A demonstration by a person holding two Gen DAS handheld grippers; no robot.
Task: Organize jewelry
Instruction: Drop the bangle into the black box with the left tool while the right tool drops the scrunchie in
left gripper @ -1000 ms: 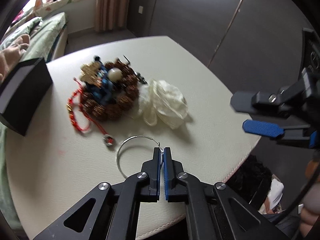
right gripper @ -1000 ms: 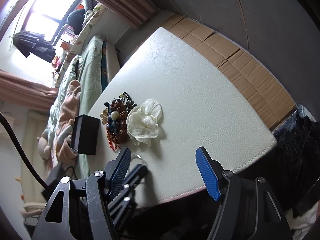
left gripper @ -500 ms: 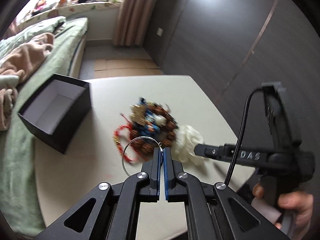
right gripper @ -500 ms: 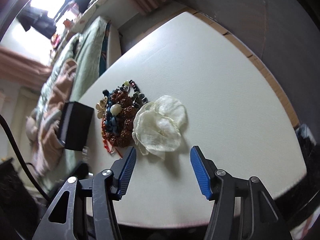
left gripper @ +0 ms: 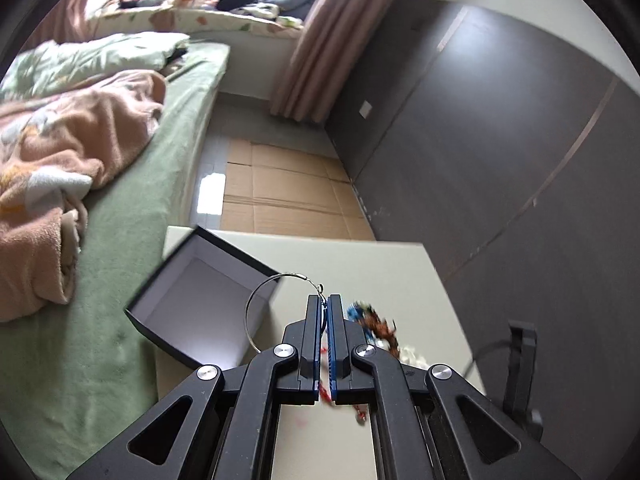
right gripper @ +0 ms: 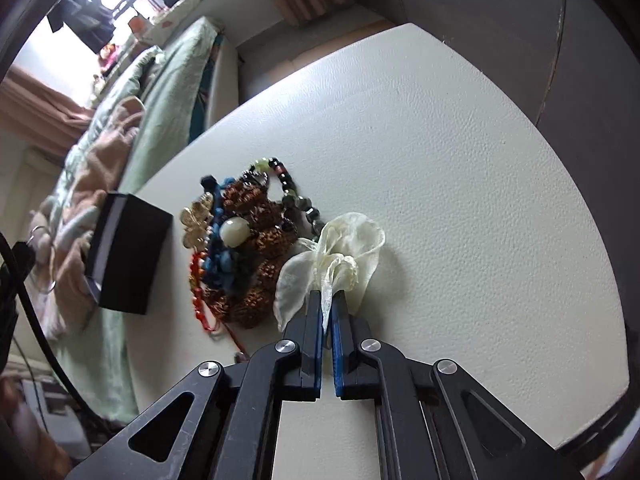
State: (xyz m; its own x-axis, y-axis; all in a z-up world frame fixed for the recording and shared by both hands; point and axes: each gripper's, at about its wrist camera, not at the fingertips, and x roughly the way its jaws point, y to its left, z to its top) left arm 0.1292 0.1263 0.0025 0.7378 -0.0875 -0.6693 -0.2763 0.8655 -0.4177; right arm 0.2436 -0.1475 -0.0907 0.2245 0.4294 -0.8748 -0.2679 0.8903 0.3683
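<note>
While the bed point(left gripper: 132, 168) with its green sheet and pink blanket point(left gripper: 60, 160) fills the left of the left wrist view, the cream table point(right gripper: 440, 160) carries all the task items. On the table's edge nearest the bed stands the black box point(left gripper: 200, 308), open at the top, its pale interior showing. The pile point(right gripper: 248, 248) of jewelry lies near the box but apart from it: brown bead strands, blue beads, a red cord, a gold flower piece and a pale round stone, heaped together. Touching the pile's right side is the flower point(right gripper: 344, 256), a cream fabric piece with thin petals.

The right gripper point(right gripper: 327, 312) has just been closing; its jaws are now closed on the flower, with petal fabric pinched between the blue pads, the flower resting on the table.

The left gripper point(left gripper: 324, 308) is closed on the hoop point(left gripper: 264, 304), a thin silver ring held by its clasp at the fingertips. The hoop hangs clear of the table, over the near right corner of the box as seen from the left wrist.
</note>
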